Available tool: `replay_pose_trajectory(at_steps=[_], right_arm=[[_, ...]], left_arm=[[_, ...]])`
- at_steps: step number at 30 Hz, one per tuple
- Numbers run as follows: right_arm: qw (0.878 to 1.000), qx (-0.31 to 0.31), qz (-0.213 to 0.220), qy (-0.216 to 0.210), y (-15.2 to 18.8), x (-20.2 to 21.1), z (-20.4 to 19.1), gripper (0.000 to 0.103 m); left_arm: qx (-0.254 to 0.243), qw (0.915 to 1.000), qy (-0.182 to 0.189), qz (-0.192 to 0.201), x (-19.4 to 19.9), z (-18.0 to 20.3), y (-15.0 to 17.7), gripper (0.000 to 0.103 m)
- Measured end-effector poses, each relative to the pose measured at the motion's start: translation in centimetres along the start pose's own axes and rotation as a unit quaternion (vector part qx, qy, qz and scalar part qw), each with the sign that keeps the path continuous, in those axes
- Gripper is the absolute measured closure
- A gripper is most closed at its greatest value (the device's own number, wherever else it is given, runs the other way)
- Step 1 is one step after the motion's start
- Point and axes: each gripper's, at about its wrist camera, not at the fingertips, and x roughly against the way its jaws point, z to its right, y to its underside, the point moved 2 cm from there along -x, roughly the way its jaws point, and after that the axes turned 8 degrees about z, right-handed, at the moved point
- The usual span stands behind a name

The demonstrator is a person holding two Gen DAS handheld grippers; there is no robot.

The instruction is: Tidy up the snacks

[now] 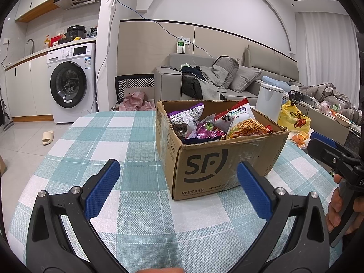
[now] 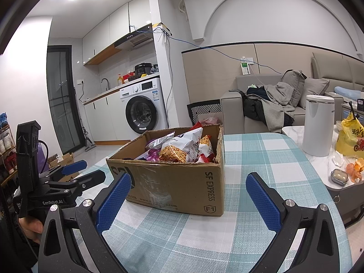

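Note:
An open cardboard SF Express box (image 1: 202, 159) stands on the checked tablecloth and also shows in the right wrist view (image 2: 182, 182). It holds several snack bags: a purple and silver bag (image 1: 185, 117), a white bag with orange sticks (image 1: 244, 122) (image 2: 182, 147), and small purple packs (image 1: 207, 130). My left gripper (image 1: 178, 173) is open and empty, low over the table, just short of the box's near left corner. My right gripper (image 2: 188, 185) is open and empty, facing the box's near side. Each gripper shows at the edge of the other's view.
The table (image 1: 102, 141) has a teal and white checked cloth. To the right stand a white canister (image 2: 318, 125), a yellow bag (image 2: 350, 136), orange peel (image 2: 355, 170) and a small tin (image 2: 340, 176). A sofa (image 1: 238, 79) and a washing machine (image 1: 70, 82) lie beyond.

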Motion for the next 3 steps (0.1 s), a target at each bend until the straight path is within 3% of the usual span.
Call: replay_pose_trajectory(at_steps=[3], right_arm=[[1.000,0.000,0.000,0.000,0.00,-0.01,0.00,0.000]], left_arm=[[0.000,1.0000,-0.002,-0.001,-0.12,-0.05,-0.02,0.001]])
